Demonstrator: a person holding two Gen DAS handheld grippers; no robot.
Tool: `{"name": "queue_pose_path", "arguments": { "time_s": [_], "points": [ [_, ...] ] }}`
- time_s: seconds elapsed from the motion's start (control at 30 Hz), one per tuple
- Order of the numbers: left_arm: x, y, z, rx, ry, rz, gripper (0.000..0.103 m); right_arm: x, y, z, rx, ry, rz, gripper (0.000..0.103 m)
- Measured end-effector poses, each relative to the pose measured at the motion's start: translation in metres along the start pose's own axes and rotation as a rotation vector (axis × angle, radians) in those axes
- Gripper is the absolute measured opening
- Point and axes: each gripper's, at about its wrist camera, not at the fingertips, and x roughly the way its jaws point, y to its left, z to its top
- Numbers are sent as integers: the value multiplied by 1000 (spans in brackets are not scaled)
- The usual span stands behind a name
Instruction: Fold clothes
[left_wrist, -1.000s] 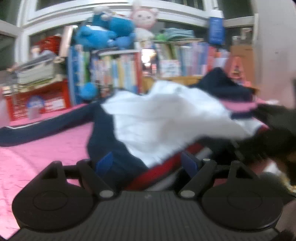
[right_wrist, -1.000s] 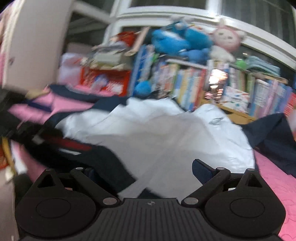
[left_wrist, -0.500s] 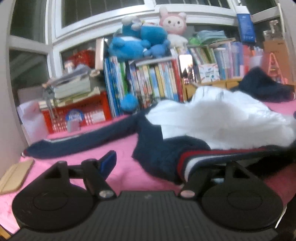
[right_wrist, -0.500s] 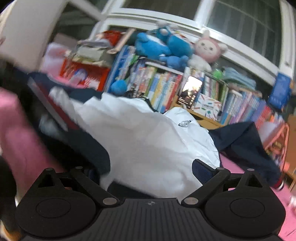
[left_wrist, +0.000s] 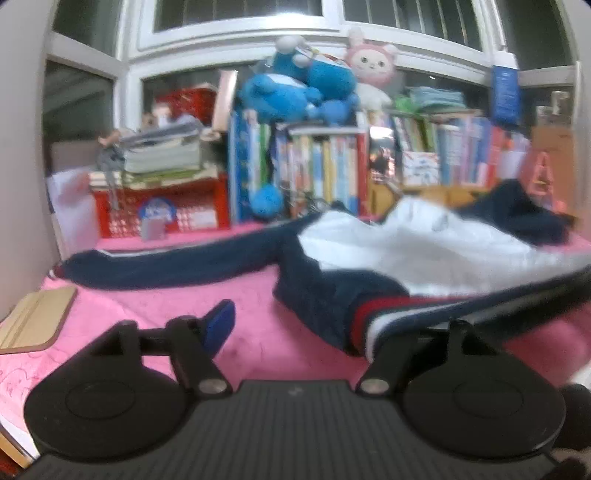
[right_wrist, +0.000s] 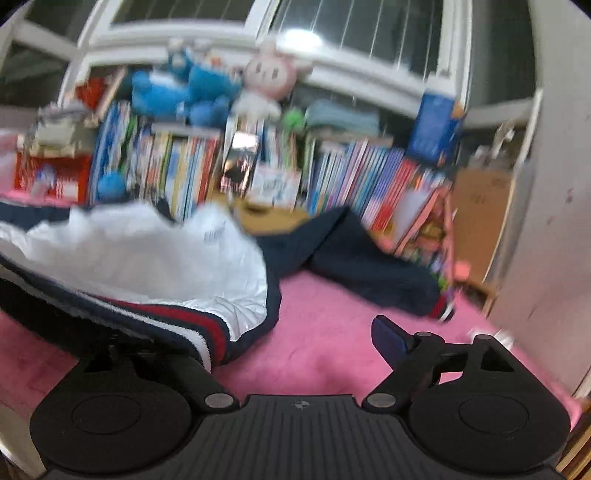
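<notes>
- Jacket (left_wrist: 424, 254) (right_wrist: 155, 258), navy with white lining up, spread on pink bedspread (left_wrist: 192, 306) (right_wrist: 325, 332); striped red/white hem at near edge.
- One navy sleeve (left_wrist: 166, 266) stretched out left, other sleeve (right_wrist: 369, 266) bunched to the right.
- Left gripper (left_wrist: 306, 328): fingers spread wide, left pad (left_wrist: 219, 325) over bare bedspread, right finger under hem, pad hidden.
- Right gripper (right_wrist: 295, 350): also released, right pad (right_wrist: 389, 339) clear of cloth, left finger beneath hem.
- Behind: books (left_wrist: 321, 173), blue plush (left_wrist: 295, 88), pink plush (right_wrist: 271, 77).
- Wooden board (left_wrist: 33, 317) at far-left edge.
</notes>
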Motion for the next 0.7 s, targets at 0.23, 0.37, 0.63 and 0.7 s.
{"name": "queue_pose_path", "arguments": {
  "time_s": [0.23,0.37,0.63,0.7],
  "points": [
    [22,-3,-31,49,189,-114,74,4,9,-36,-58,164,152,81],
    [6,12,-27,12,167,-244,74,-4,13,-31,-53,171,310,81],
    [-51,64,3,-147,-39,-387,87,-13,-29,-7,93,227,631,88],
    [-49,72,18,-243,-118,-396,87,-16,-42,0,165,196,718,94]
  ]
}}
